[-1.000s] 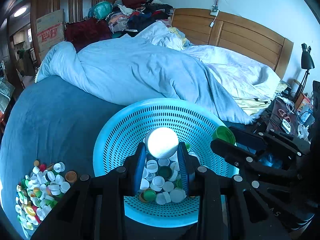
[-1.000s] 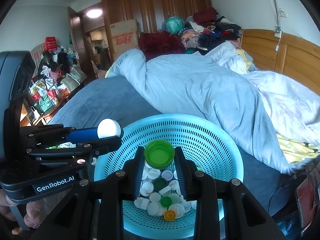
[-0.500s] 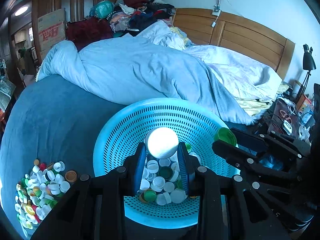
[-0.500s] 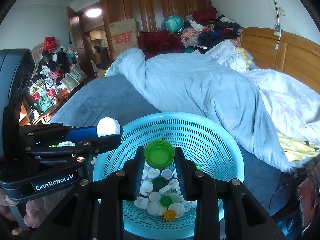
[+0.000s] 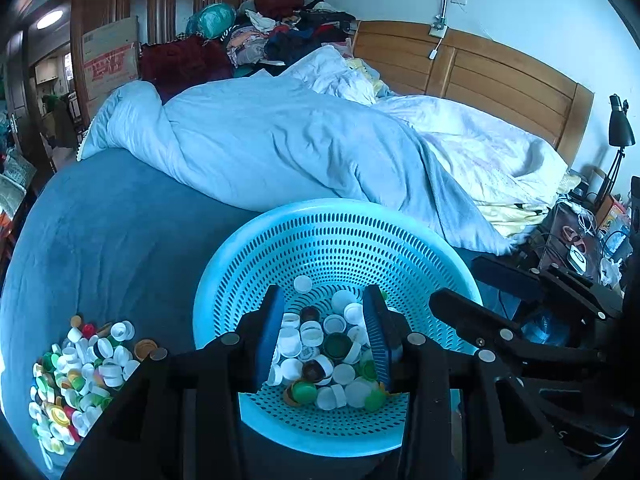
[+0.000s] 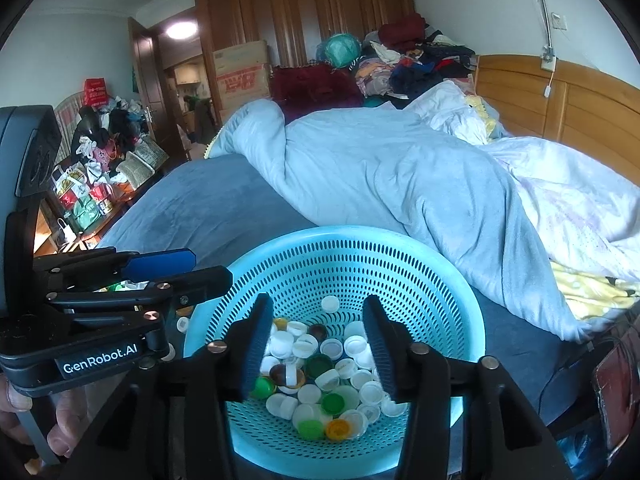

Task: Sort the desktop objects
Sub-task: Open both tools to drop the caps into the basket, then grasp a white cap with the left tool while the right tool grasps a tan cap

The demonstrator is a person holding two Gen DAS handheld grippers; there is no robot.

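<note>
A light blue perforated basket (image 5: 340,240) stands on the blue bed cover and holds several bottle caps (image 5: 328,360), mostly white, some green and brown. It also shows in the right wrist view (image 6: 340,256) with the caps (image 6: 320,376) in its bottom. My left gripper (image 5: 325,334) is open and empty above the basket. My right gripper (image 6: 318,344) is open and empty above the same basket. The left gripper (image 6: 160,272) shows at the left of the right wrist view. A heap of loose caps (image 5: 76,376) lies on the cover to the basket's left.
A crumpled light blue duvet (image 5: 280,148) lies behind the basket. The wooden headboard (image 5: 500,76) is at the far right. A cluttered bedside stand with a black lamp (image 5: 620,136) is at the right edge. Clothes and boxes (image 6: 240,72) are piled at the far side.
Both grippers have opened. The white cap that the left held and the green cap that the right held have dropped into the basket.
</note>
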